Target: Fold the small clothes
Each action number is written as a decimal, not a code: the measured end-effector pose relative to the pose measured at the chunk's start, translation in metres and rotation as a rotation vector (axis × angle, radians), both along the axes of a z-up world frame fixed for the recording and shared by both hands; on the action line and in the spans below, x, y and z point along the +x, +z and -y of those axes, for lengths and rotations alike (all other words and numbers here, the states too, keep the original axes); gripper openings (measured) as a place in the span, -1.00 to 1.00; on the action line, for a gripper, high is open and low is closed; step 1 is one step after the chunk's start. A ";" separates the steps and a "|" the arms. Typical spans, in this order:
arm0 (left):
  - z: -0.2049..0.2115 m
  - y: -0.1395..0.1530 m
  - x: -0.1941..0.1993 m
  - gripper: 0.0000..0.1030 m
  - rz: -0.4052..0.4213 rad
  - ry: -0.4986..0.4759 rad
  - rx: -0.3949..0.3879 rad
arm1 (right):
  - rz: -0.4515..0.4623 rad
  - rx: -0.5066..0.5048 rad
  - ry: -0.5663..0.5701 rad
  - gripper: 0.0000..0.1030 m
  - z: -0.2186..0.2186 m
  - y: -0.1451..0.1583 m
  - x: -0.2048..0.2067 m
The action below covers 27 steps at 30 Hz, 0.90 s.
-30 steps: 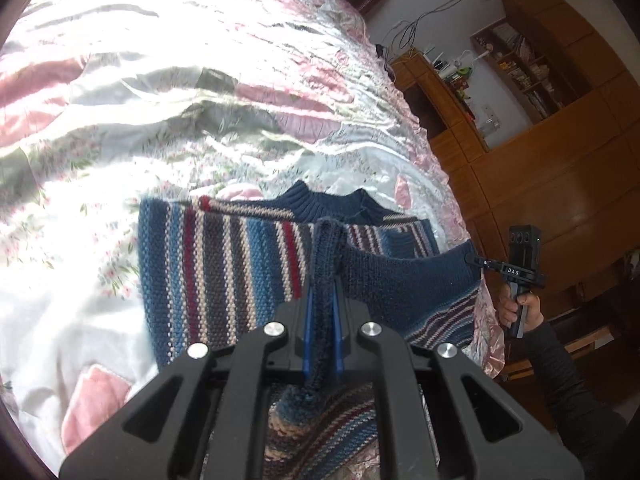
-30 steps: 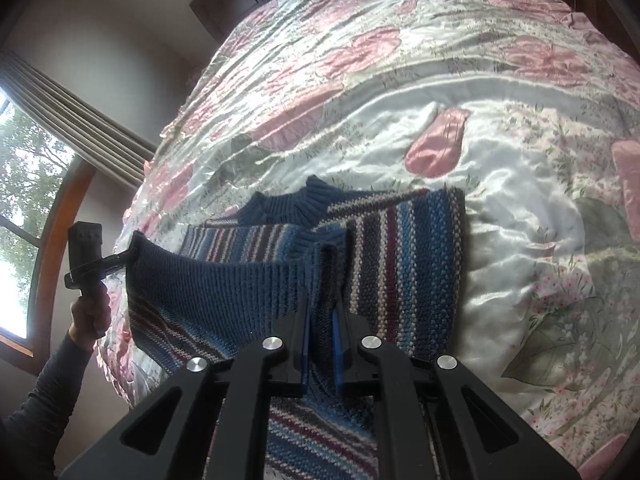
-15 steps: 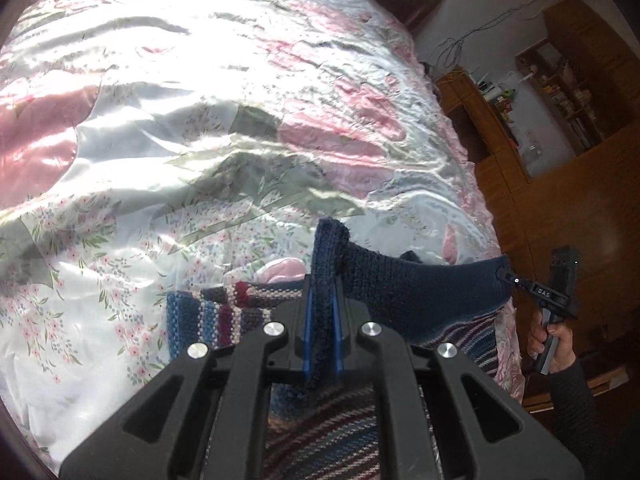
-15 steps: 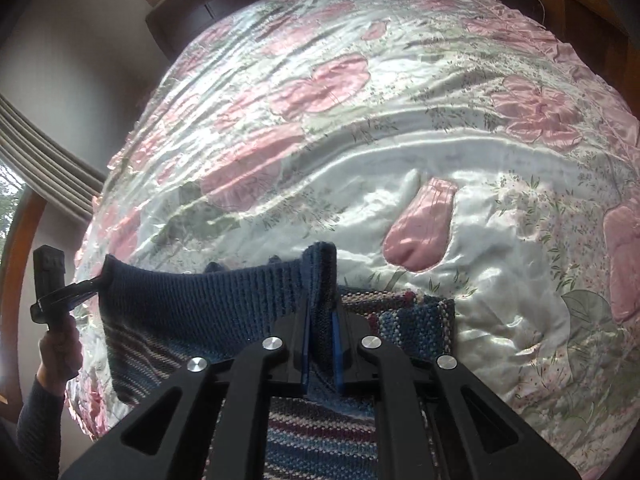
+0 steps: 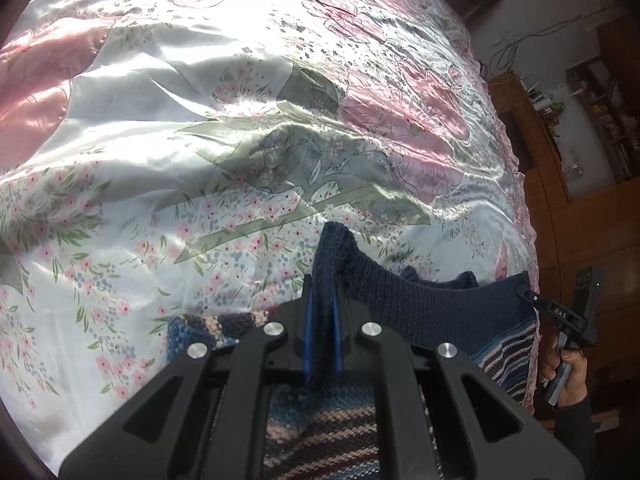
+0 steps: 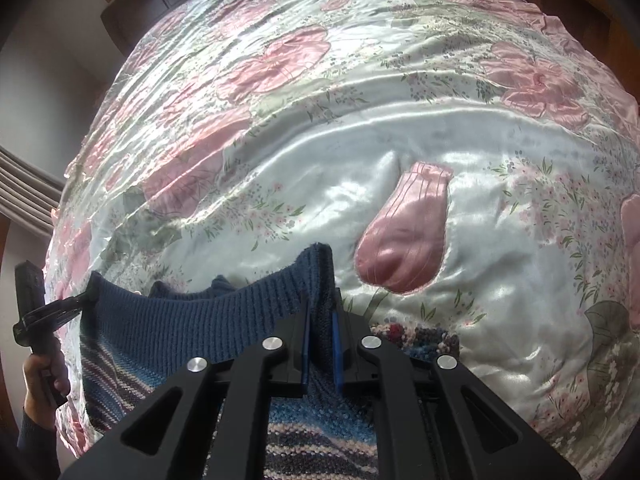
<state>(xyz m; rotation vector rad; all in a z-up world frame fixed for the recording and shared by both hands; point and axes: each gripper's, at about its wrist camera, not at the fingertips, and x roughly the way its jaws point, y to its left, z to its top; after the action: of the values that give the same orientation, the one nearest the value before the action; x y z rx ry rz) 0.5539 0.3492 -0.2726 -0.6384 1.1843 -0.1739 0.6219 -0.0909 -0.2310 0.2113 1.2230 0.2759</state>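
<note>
Lower centre of the left wrist view: left gripper (image 5: 320, 320), blue pads pressed close on a corner of the sweater's (image 5: 424, 304) navy ribbed hem. Same place in the right wrist view: right gripper (image 6: 320, 340), pads likewise pinched tight on the other hem corner of the sweater (image 6: 192, 320). Between the two, navy hem stretched and lifted, striped knit hanging below toward the bottom edge. Further out, a low strip of striped knit (image 5: 208, 328) lying on the bedspread (image 5: 200, 140) just beyond the fingers. At the right edge of the left view, a hand (image 5: 568, 372) gripping the other tool's handle; at the left edge of the right view, the other hand (image 6: 44, 376). Beyond, satin bedspread (image 6: 360, 128) with pink flowers; upper right of the left view, wooden cabinets (image 5: 580, 216).
</note>
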 end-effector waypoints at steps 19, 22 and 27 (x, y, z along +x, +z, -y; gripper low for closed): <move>-0.010 -0.041 0.004 -0.88 -0.027 0.040 -0.010 | 0.036 0.013 -0.058 -0.84 0.004 -0.027 0.012; -0.013 -0.047 0.003 -0.77 -0.050 0.044 -0.025 | -0.005 0.042 -0.052 -0.75 0.008 -0.040 0.013; -0.028 0.007 -0.020 -0.37 0.095 0.119 -0.029 | 0.123 0.224 -0.099 -0.05 0.044 -0.002 -0.015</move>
<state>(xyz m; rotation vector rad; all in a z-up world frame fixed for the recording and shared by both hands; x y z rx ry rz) 0.5341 0.3776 -0.2658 -0.7166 1.0505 -0.1193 0.6065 -0.1354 -0.2327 0.4413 1.0560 0.3351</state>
